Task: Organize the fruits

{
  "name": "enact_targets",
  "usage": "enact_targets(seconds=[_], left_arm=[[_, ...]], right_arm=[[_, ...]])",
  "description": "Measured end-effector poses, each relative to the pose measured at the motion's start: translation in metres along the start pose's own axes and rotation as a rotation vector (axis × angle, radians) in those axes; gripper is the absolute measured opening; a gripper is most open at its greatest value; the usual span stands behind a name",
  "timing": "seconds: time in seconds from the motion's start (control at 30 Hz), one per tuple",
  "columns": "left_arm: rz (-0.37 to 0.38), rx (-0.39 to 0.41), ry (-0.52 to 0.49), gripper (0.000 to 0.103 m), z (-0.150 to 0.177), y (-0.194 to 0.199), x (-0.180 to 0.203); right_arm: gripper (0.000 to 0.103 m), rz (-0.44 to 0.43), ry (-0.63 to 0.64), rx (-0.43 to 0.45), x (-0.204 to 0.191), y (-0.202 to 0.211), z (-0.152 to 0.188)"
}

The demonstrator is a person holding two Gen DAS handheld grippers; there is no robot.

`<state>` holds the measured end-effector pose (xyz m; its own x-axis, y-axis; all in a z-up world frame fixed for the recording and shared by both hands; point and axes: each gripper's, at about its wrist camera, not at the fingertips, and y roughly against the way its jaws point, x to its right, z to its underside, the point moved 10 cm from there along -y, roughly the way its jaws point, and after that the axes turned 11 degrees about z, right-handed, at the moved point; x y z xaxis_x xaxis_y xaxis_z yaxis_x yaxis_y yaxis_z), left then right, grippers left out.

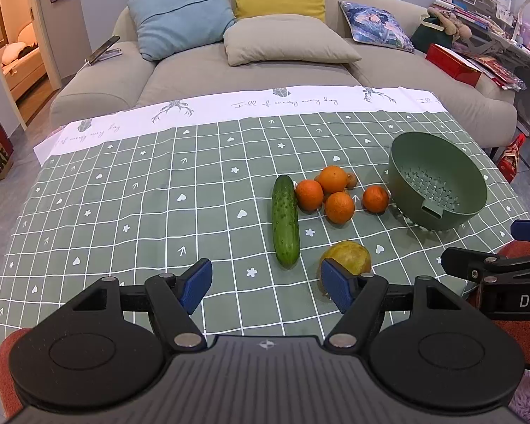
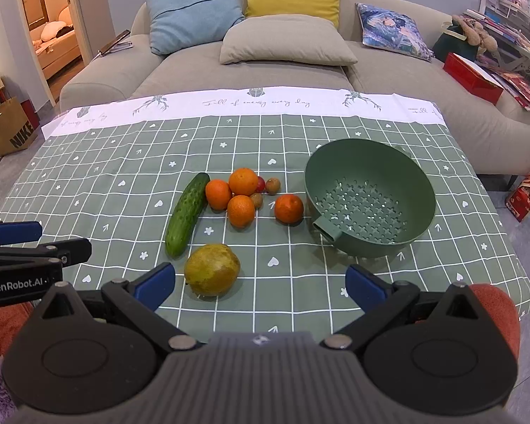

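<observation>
Right gripper (image 2: 259, 284) spread wide, holding nothing | left gripper (image 1: 265, 284) likewise | yellow-green fruit (image 2: 212, 269) just ahead of right, nearer it | green colander (image 2: 369, 196) ahead-right on desk (image 2: 88, 183)

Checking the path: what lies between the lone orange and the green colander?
Nothing: only bare tablecloth separates the lone orange from the green colander, clearest in the right wrist view.
</observation>
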<state>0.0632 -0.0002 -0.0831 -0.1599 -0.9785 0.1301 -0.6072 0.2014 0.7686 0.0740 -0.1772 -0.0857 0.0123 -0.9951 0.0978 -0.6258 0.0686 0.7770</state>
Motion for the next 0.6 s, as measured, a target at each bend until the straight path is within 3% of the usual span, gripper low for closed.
enact_targets(seconds=[0.6], left_arm=[[-0.004, -0.013, 0.006, 0.083, 0.0047, -0.0022, -0.0025]], right_arm=[[0.098, 0.003, 0.002, -0.004, 0.0000, -0.0002, -0.0004]])
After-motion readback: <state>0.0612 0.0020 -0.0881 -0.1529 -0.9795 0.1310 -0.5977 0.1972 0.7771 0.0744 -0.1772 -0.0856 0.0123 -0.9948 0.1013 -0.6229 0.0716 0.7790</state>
